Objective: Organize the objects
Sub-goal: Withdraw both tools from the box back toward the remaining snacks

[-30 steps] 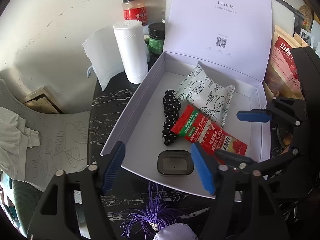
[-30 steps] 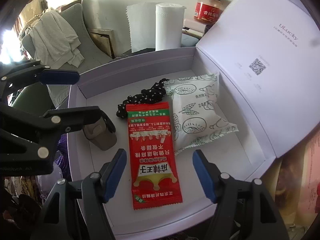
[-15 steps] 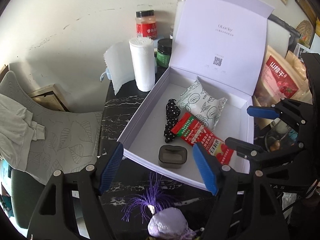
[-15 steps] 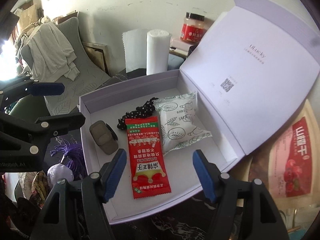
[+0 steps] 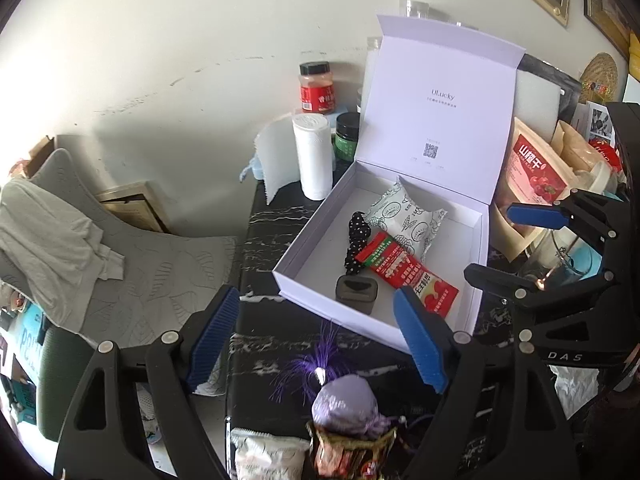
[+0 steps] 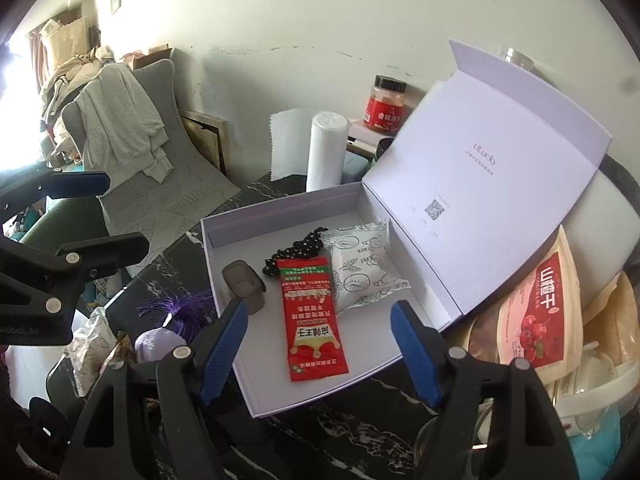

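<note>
Only left view shows green jar (image 5: 347, 136) behind paper roll (image 5: 313, 155).

Box lid (image 5: 440, 112) reads "ULucky" (QR code (image 5: 431, 151) below).

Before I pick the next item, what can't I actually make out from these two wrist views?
- Green-labelled dark jar: left view, partly behind the white paper towel roll; right view, nearly hidden by the open lavender box.
- Crinkly snack packets: cut off by the left view's bottom edge.
- Small print on the red sachet: too small.
- Contents of the small grey lidded case: lid hides them.
</note>
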Tool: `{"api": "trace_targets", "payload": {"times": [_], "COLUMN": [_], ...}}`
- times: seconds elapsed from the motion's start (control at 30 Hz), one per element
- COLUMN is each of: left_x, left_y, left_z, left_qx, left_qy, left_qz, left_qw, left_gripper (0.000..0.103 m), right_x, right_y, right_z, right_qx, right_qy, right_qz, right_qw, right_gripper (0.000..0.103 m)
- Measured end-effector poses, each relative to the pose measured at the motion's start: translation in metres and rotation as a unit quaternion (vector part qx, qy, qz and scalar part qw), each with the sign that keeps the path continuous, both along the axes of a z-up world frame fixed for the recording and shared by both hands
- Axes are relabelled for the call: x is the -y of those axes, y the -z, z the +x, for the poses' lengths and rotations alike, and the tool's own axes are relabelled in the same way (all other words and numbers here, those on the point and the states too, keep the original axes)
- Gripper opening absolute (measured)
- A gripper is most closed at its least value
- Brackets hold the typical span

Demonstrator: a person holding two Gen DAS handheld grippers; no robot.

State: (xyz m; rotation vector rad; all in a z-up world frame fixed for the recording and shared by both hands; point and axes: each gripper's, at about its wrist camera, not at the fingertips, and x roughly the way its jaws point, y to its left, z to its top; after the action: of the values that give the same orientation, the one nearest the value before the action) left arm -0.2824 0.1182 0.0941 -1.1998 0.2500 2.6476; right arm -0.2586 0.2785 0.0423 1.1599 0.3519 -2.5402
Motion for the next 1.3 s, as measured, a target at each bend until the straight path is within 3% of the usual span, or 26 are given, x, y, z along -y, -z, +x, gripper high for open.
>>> {"api": "trace_targets", "payload": {"times": [0.27, 0.77, 1.3], "left_x": [0.018, 0.075, 0.126], "left_y": [-0.023, -0.050, -0.028], "left_z": [0.047, 0.132, 0.220], "left_qx": [-0.025, -0.049, -0.029], "left_qy": [-0.020, -0.090, -0.165], "left_qz": [-0.010, -0.013, -0.002], "left_qw": [0.9994, 0.9946, 0.9859], "left_gripper": [0.085, 0.087, 0.088], "right_x": [0.015, 0.061, 0.109], "right_y": [-0.018, -0.040, -0.025], "right_z": [0.033, 0.088, 0.146], "right_qx": [-0.023, -0.048, -0.040], "right_qy": [-0.022, -0.088, -0.158], "right_qz": [-0.004, -0.012, -0.016], "right_qw": [0.999, 0.995, 0.987], "right_gripper": [0.076, 0.077, 0.077]}}
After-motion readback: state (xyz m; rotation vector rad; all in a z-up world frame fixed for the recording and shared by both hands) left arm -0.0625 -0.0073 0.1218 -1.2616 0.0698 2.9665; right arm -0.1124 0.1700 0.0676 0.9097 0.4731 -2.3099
